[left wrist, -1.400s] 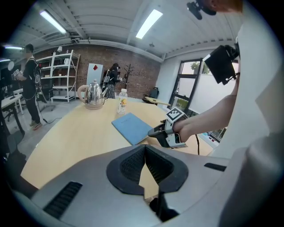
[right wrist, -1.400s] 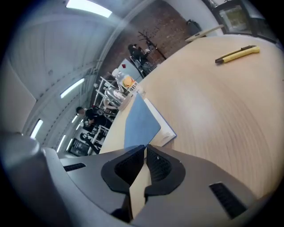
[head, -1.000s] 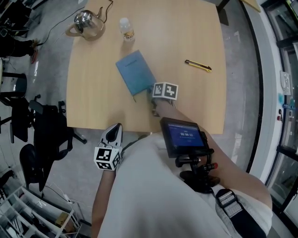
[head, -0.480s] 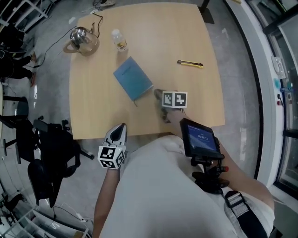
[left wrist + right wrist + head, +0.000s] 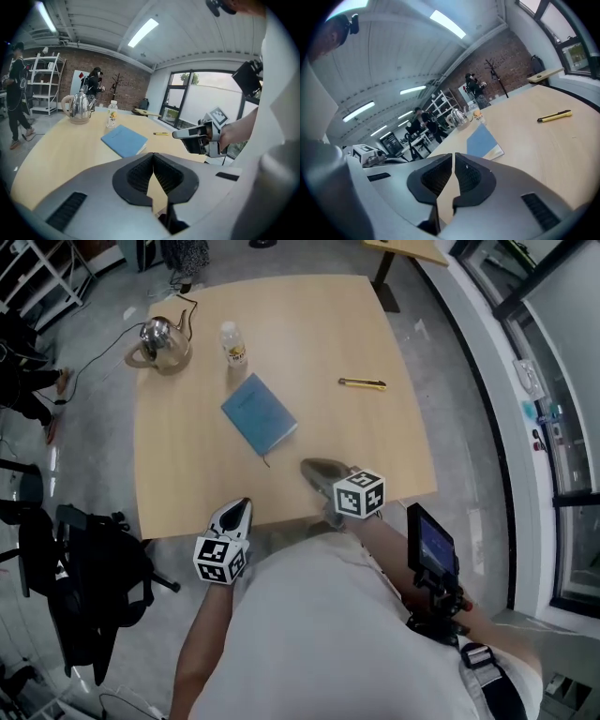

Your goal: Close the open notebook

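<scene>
The blue notebook (image 5: 260, 413) lies flat on the table (image 5: 375, 352), already shut. It looks thin and light, with a bendy cover, so it may slide. Its long loose edge seems the best place to hold. The left tool (image 5: 240, 506) and right tool (image 5: 310, 468) are pinched together and hold nothing.

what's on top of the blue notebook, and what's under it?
Nothing on top: the notebook lies closed, cover bare. It rests flat on the table; the tabletop beneath it and its pages are covered.
</scene>
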Motion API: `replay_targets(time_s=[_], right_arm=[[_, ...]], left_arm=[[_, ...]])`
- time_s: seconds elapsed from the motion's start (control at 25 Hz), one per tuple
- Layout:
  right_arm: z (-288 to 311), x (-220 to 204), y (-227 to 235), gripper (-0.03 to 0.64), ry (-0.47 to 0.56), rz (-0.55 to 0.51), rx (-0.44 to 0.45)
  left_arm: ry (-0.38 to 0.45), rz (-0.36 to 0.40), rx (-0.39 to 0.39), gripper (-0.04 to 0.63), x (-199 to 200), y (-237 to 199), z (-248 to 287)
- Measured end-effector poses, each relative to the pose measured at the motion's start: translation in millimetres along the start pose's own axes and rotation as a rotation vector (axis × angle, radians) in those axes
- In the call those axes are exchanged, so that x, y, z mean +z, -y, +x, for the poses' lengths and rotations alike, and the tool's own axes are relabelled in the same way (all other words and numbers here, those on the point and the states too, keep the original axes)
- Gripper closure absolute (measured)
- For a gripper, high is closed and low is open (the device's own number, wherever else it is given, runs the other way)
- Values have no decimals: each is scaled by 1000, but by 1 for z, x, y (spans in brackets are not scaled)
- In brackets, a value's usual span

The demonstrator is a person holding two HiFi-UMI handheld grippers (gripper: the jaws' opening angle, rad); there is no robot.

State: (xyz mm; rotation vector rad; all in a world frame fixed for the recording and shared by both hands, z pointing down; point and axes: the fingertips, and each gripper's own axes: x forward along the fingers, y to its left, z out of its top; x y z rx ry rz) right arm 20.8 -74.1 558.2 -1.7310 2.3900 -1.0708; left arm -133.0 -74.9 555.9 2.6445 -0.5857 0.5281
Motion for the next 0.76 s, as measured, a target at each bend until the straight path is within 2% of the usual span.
replay_targets(time_s=[0.12,0.32,0.76], right_arm=[[-15,-3,-26,589,40,-57,41],[-27,-10,-54,589,48,-186,65],[-44,-37,-71,589,69,-207,39]], left_arm=[[14,13,-34,590,1,8,-2],[26,35,-76,590,0,13,-6],[21,55,-120,589,-11,22,-19]])
